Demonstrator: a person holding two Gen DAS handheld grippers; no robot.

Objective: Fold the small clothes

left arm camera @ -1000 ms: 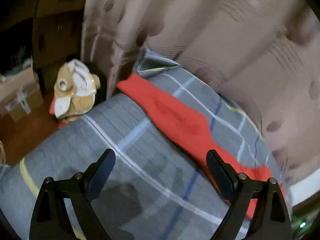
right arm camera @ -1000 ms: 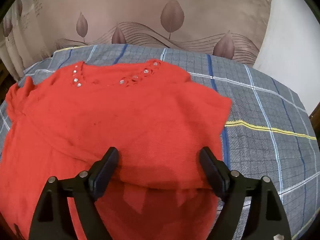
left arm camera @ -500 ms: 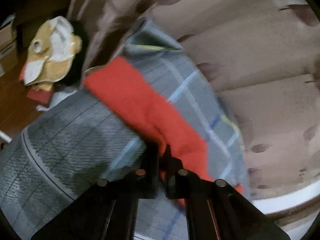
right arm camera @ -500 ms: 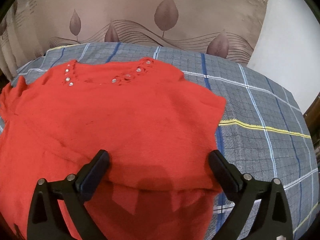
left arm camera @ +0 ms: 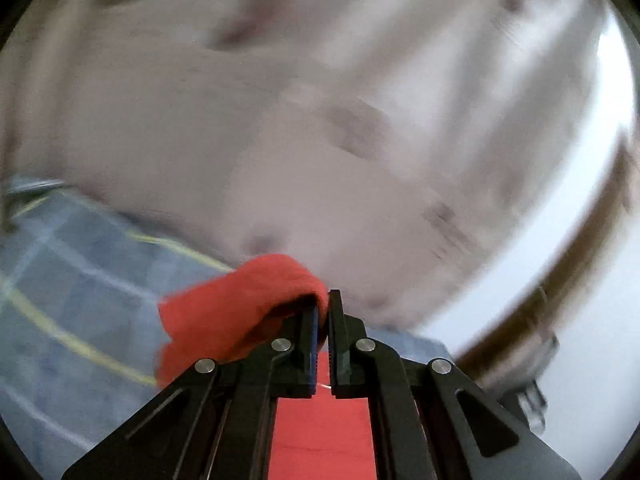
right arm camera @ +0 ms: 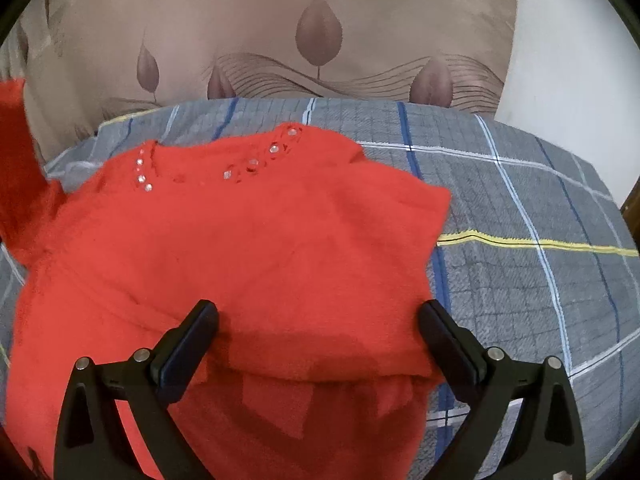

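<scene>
A small red knitted sweater (right arm camera: 248, 248) with sparkly studs at its neckline lies on a grey plaid bed cover (right arm camera: 520, 280). My right gripper (right arm camera: 318, 326) is open and empty, its fingers spread just above the sweater's folded lower part. My left gripper (left arm camera: 323, 312) is shut on the sweater's left sleeve (left arm camera: 236, 304) and holds it up off the bed. That raised sleeve also shows at the left edge of the right wrist view (right arm camera: 20, 168). The left wrist view is blurred by motion.
A beige curtain with leaf prints (right arm camera: 316, 36) hangs behind the bed. A white wall (right arm camera: 572, 80) stands at the right. The plaid cover (left arm camera: 60, 280) with yellow lines extends to the left below the raised sleeve.
My left gripper closed on the sleeve and lifted it up and to the right, off the bed. My right gripper stayed open over the sweater, drawing back slightly.
</scene>
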